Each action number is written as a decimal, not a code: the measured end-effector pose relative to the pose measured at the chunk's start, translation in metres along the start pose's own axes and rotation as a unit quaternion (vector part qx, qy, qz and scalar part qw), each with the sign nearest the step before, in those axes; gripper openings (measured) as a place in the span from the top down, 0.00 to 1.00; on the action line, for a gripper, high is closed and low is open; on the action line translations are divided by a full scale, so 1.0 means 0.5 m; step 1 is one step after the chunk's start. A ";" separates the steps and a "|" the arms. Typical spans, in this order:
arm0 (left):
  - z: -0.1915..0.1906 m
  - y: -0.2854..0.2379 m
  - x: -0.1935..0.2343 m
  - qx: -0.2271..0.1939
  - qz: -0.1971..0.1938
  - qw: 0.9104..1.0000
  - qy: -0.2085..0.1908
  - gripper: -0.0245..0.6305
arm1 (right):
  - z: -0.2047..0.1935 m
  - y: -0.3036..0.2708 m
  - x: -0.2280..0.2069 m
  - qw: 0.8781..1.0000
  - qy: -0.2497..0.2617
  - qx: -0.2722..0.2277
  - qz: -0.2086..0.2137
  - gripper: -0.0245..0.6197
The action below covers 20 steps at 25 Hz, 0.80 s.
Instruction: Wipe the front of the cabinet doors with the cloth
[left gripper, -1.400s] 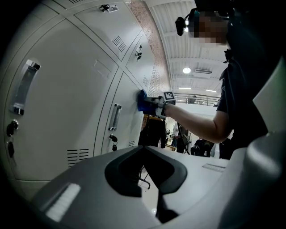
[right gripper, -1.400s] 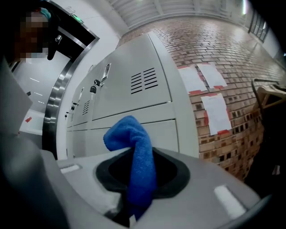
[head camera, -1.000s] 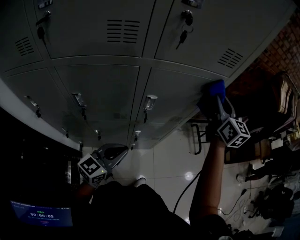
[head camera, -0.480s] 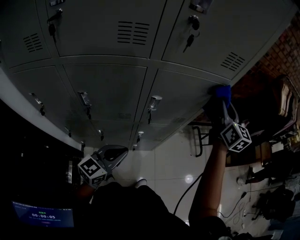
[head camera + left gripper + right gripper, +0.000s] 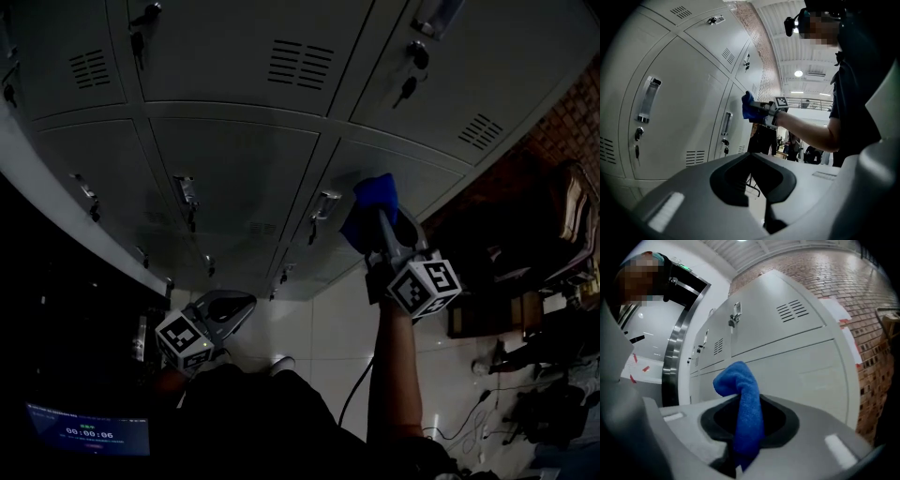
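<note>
Right gripper [image 5: 746, 430] clenched on blue cloth [image 5: 740, 385], pressed against cabinet door [image 5: 422, 183] near its top edge. Left gripper [image 5: 761, 192] jaws together, empty.

A locker room: grey metal lockers [image 5: 234, 178], brick wall [image 5: 862, 287], tiled floor [image 5: 328, 319].

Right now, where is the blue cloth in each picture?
Head view: cloth right of centre, in front of the cabinet doors.
Left gripper view: cloth upper middle, far off.
Right gripper view: cloth centre, in the right tongs.
Shared landmark: the grey cabinet doors.
</note>
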<state>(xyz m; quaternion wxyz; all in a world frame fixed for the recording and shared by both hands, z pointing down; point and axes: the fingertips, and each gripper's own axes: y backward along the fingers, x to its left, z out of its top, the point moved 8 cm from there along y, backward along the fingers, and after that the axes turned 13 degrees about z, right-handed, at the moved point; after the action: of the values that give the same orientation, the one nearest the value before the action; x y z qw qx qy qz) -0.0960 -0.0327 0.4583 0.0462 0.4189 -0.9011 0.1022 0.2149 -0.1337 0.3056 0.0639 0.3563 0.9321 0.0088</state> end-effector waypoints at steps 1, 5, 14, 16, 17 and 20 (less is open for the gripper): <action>-0.001 0.006 0.002 0.001 0.003 1.000 0.001 0.96 | -0.011 -0.021 0.012 1.000 -0.001 0.009 0.012 0.83; -0.004 0.025 0.009 -0.004 0.011 1.000 0.004 0.96 | -0.054 -0.089 0.032 0.999 -0.009 0.038 0.037 0.83; -0.014 0.065 0.022 -0.001 0.033 0.999 0.011 0.96 | -0.088 -0.154 0.030 0.997 -0.017 0.064 0.042 0.83; -0.014 0.067 0.025 -0.001 0.036 0.999 0.011 0.96 | -0.086 -0.151 0.027 0.997 -0.016 0.065 0.040 0.83; -0.014 0.067 0.025 -0.001 0.036 0.999 0.011 0.96 | -0.085 -0.148 0.025 0.997 -0.015 0.066 0.039 0.83; -0.013 0.063 0.022 -0.001 0.033 0.999 0.010 0.96 | -0.080 -0.133 0.012 0.997 -0.013 0.068 0.029 0.83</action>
<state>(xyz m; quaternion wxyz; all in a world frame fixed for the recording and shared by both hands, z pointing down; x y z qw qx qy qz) -0.1271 -0.0199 0.4617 0.0524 0.3882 -0.9138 0.1070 0.1612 -0.1782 0.3403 0.0516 0.3866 0.9190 -0.0576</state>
